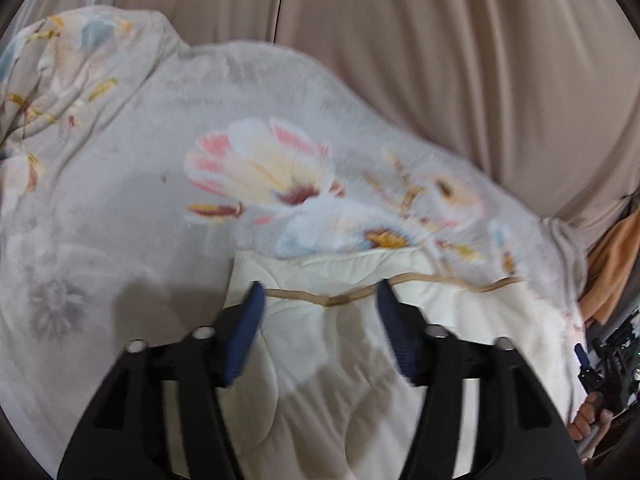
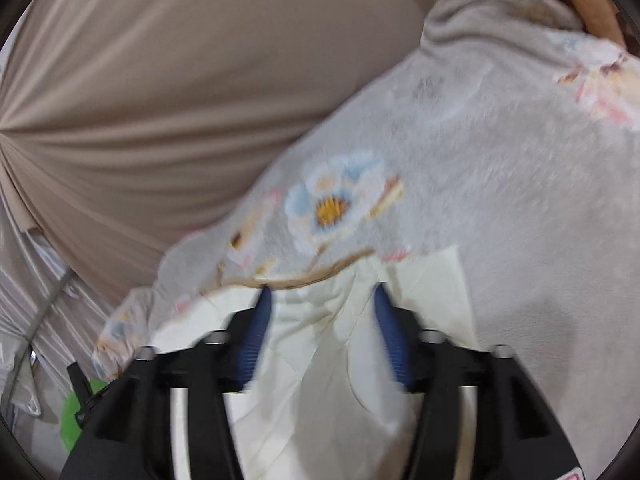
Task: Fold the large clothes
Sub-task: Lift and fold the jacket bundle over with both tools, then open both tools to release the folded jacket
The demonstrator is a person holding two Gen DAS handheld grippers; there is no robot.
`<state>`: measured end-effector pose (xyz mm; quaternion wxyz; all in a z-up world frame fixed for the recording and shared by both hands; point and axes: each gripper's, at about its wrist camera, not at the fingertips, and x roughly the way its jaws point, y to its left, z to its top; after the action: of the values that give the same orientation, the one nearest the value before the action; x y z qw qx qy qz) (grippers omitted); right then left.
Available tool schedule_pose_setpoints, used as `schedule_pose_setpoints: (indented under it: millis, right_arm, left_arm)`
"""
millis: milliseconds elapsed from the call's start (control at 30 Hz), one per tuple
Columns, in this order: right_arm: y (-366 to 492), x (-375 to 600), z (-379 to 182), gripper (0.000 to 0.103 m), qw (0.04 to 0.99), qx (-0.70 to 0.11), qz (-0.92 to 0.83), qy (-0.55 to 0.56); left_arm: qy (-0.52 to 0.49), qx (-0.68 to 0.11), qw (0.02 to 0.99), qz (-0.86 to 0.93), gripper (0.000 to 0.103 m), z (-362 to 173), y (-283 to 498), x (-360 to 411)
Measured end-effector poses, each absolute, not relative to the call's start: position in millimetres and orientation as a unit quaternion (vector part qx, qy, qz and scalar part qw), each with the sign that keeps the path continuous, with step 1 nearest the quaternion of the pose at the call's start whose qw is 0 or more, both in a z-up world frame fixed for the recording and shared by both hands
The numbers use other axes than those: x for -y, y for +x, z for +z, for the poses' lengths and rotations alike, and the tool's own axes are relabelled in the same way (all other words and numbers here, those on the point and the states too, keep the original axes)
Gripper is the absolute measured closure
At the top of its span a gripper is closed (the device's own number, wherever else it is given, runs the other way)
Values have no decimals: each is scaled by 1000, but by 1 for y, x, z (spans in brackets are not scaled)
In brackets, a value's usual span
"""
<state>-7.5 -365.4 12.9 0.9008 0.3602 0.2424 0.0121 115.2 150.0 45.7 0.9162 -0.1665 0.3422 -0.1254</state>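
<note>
The left claw (image 1: pixel 320 288) stands wide, and its two blue pads (image 1: pixel 244 336) do not press on anything. Between and under them lies the cream quilted side of the blanket (image 1: pixel 344 360), folded over so that its tan edge band (image 1: pixel 320 298) runs across just at the fingertips. Beyond the tips spreads the grey flowered side of the same blanket (image 1: pixel 140 152), with a big pink and white flower ahead of the claw, a little to its left. Behind the blanket hangs beige draped fabric (image 1: pixel 440 60). At the far right of this claw, low, a hand (image 1: pixel 588 416) holds the other tool.

The right claw (image 2: pixel 322 290) is also wide, with nothing clamped between its pads (image 2: pixel 256 336). The cream side (image 2: pixel 320 380) lies loosely bunched between the fingers, and the tan edge band (image 2: pixel 304 276) curves just in front of the tips. Ahead, the grey flowered side (image 2: pixel 480 180) carries a blue flower with a yellow centre. The beige fabric (image 2: pixel 160 80) fills the space to the left of this claw. Low on its left there is something green (image 2: pixel 74 420); I cannot tell what it is. Both views are somewhat blurred.
</note>
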Motion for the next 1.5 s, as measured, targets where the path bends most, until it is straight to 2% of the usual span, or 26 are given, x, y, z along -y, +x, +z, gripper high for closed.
schedule_pose_setpoints:
  millis: [67, 100, 233, 300, 333, 367, 400, 433, 467, 600, 700, 833, 933, 1100, 1233, 1300, 1367, 1433, 1500]
  right_arm:
    - [-17, 367, 27, 44, 912, -235, 8, 336]
    - [-16, 366, 31, 43, 915, -242, 4, 322]
    - [14, 354, 18, 43, 908, -312, 3, 280]
    - [31, 347, 3, 45, 897, -358, -8, 259]
    - [37, 344, -4, 51, 893, -376, -14, 247]
    - [42, 339, -8, 71, 890, -390, -17, 235]
    - [44, 335, -7, 87, 893, -392, -15, 223]
    - [44, 331, -2, 89, 897, -385, -11, 214]
    - [40, 329, 9, 91, 908, -364, -9, 206]
    - [21, 331, 61, 93, 940, -265, 4, 216]
    - [27, 333, 73, 93, 947, -243, -13, 210]
    - [67, 349, 19, 93, 915, -328, -52, 227]
    - [82, 357, -28, 92, 887, -381, -57, 254]
    - [91, 339, -28, 88, 889, -409, -82, 188]
    - [96, 337, -31, 86, 888, -416, -86, 177]
    - [93, 345, -31, 85, 887, -413, -80, 190]
    - [85, 350, -27, 75, 888, -404, -79, 207]
    - [66, 358, -12, 66, 891, -382, -86, 231]
    - [44, 363, 7, 64, 900, -352, -87, 243]
  left_arm:
    - [-168, -340, 914, -142, 24, 53, 109, -155]
    - [-170, -355, 907, -153, 23, 51, 111, -155]
    - [-160, -428, 875, -158, 23, 21, 138, -144]
    - [-159, -444, 869, -151, 28, 9, 145, -140]
    - [-160, -443, 868, -153, 44, 8, 147, -139]
    - [-157, -440, 870, -158, 73, 10, 147, -137]
    - [-154, -435, 872, -160, 84, 16, 147, -135]
    - [-155, -425, 877, -160, 91, 23, 145, -134]
    - [-153, -408, 886, -160, 93, 37, 143, -134]
    - [-141, -348, 912, -166, 94, 79, 141, -130]
    - [-97, -345, 924, -135, 94, 81, 155, -114]
    - [-67, -414, 902, -101, 93, 29, 193, -99]
    - [-99, -435, 889, -104, 92, 0, 205, -105]
    - [-80, -424, 897, -92, 89, -6, 204, -101]
    - [-56, -416, 904, -77, 88, -4, 203, -93]
    - [-54, -413, 906, -74, 86, -3, 200, -95]
    - [-46, -399, 915, -50, 66, 10, 190, -99]
    - [-39, -356, 933, -39, 64, 36, 164, -105]
    - [-36, -320, 945, -49, 64, 65, 139, -108]
